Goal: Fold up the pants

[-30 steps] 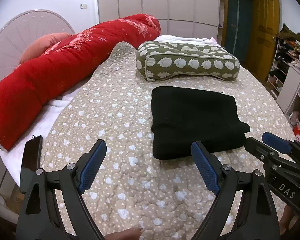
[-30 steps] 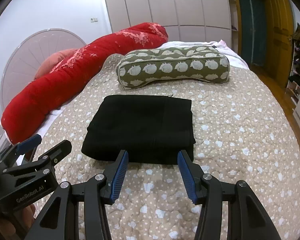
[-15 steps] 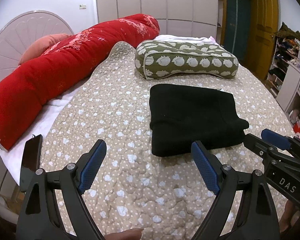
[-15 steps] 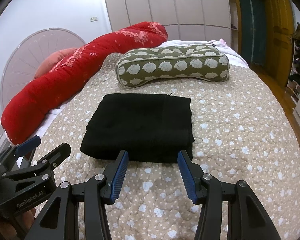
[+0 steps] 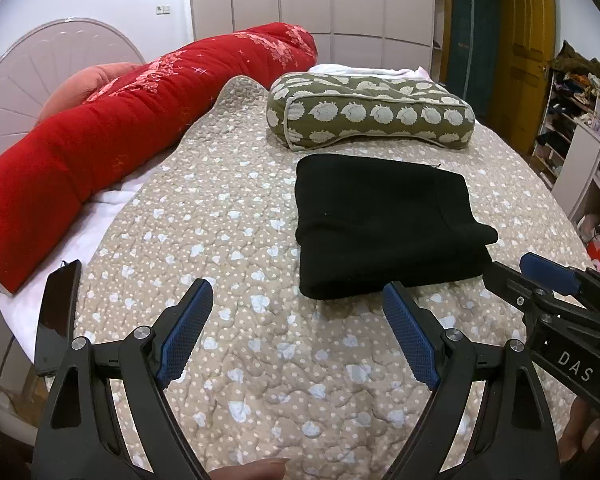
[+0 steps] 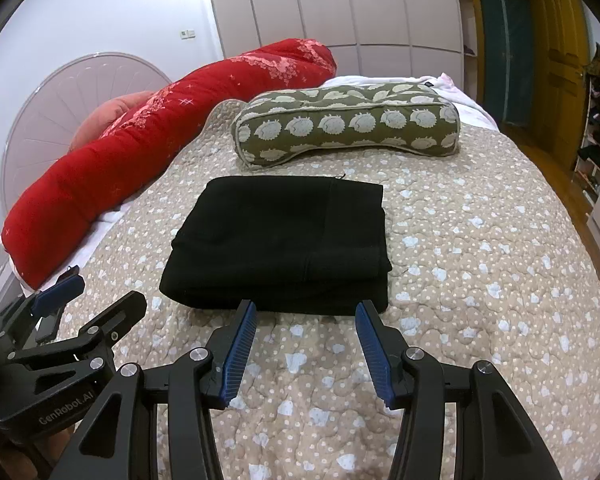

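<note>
The black pants lie folded in a thick rectangle on the beige patterned quilt; they also show in the right wrist view. My left gripper is open and empty, above the quilt just short of the pants' near left corner. My right gripper is open and empty, right in front of the pants' near edge. The right gripper shows at the right of the left wrist view; the left gripper shows at the left of the right wrist view.
A green hedgehog-print pillow lies just beyond the pants. A long red bolster runs along the left side by the white headboard. A dark phone sits at the bed's left edge. Shelves stand to the right.
Both grippers have drawn back slightly from the folded pants, staying open. The pants have not moved.
</note>
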Tool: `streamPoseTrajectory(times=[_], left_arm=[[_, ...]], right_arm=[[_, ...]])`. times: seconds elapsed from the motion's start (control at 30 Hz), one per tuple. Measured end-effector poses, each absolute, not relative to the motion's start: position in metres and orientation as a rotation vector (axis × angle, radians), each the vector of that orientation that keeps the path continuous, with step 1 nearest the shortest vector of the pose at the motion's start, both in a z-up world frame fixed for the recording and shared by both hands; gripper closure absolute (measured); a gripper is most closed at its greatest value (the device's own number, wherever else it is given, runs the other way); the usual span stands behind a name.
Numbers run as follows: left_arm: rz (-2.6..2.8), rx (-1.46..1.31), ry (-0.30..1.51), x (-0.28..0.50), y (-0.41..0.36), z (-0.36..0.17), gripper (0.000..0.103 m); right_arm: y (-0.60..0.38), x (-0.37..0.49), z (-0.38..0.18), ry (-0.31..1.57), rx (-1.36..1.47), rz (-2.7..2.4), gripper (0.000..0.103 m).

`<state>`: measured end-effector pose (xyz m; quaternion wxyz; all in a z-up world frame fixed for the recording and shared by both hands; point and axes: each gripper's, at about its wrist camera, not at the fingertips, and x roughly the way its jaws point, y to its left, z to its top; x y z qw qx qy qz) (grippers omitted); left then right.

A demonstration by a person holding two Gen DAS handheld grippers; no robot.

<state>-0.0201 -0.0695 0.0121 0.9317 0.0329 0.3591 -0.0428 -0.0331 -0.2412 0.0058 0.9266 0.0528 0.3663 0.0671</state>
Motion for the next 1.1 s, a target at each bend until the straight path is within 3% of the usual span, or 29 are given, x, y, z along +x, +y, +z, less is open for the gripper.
streamPoseTrajectory(times=[1.1], left_arm=[[-0.120, 0.075, 0.761, -0.022, -0.080, 0.004, 0.015]], right_arm=[[-0.249, -0.034, 0.000, 0.771, 0.115, 0.124, 0.053]])
